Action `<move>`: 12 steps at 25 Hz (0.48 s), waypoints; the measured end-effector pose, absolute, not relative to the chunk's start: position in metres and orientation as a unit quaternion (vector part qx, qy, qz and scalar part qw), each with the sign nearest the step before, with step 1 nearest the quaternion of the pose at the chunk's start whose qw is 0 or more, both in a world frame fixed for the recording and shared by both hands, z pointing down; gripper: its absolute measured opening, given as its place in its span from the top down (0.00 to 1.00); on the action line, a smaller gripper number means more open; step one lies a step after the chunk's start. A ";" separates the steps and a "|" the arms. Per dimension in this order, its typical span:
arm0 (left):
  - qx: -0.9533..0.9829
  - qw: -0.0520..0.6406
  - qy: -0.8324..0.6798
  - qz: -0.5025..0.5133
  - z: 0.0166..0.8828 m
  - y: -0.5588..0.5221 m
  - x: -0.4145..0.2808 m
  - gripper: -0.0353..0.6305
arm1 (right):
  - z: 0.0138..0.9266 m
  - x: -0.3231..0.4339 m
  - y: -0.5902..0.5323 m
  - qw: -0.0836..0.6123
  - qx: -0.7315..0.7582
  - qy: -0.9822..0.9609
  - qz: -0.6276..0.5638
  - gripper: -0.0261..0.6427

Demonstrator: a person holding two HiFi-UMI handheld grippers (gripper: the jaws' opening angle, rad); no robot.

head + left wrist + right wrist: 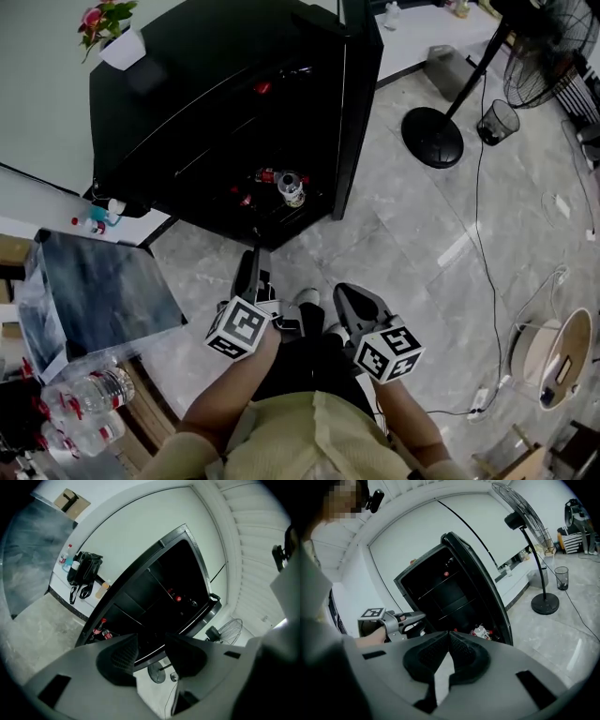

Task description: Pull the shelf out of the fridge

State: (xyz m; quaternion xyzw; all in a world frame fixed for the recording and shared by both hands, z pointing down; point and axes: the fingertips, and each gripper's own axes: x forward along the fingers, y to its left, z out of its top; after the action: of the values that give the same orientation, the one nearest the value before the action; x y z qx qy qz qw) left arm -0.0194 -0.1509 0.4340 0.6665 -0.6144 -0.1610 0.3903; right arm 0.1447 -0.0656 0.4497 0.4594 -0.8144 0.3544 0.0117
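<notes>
Two grippers hover outside the open fridge (216, 103): left gripper (151, 646) jaws apart, empty; right gripper (448, 639) jaws together. Approach stage, I judge; next, reach a shelf (437, 588) edge.

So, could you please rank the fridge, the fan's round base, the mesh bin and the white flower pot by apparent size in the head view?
1. fridge
2. fan base
3. mesh bin and white flower pot: they look about alike, so unranked.
</notes>
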 end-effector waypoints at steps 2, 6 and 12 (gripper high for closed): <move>0.656 0.395 -0.622 -0.167 0.445 -0.163 -0.026 0.70 | 0.455 0.141 -0.075 0.015 0.463 -0.812 0.356 0.93; 0.625 0.418 -0.629 -0.197 0.472 -0.192 -0.032 0.70 | 0.469 0.141 -0.094 0.028 0.471 -0.807 0.356 0.93; 0.589 0.432 -0.631 -0.261 0.487 -0.241 -0.043 0.70 | 0.492 0.134 -0.112 0.038 0.471 -0.799 0.372 0.93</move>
State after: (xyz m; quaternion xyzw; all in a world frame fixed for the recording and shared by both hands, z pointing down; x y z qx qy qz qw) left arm -0.0429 -0.2412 0.4875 0.5886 -0.6311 -0.2613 0.4323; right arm 0.1336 -0.1125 0.4923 0.4714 -0.7988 0.3718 0.0376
